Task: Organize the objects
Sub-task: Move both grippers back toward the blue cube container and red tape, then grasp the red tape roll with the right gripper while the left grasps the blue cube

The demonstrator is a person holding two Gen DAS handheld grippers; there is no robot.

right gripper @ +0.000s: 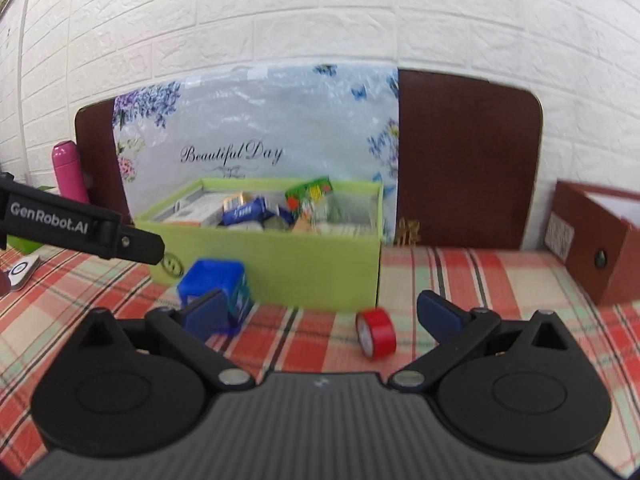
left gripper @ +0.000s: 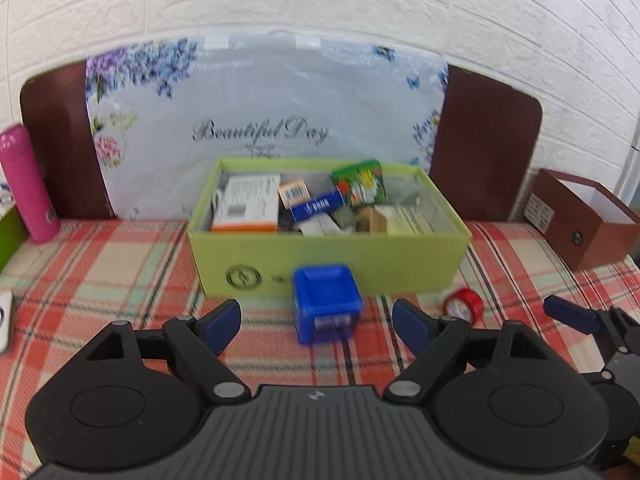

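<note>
Both claws stand wide open and hold nothing. The left claw [left gripper: 316, 322] faces the blue cube box [left gripper: 326, 304], which sits on the plaid table [left gripper: 120, 272] just in front of the green box [left gripper: 328, 264] (already crowded with packets). The right claw [right gripper: 320, 316] faces the red tape roll [right gripper: 376, 332]. Best to centre each item between the pads, close squarely, then lift clear of the green rim

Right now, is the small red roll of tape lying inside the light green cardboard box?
No, the red roll of tape sits on the plaid tablecloth in front of the green box, outside its walls.
</note>
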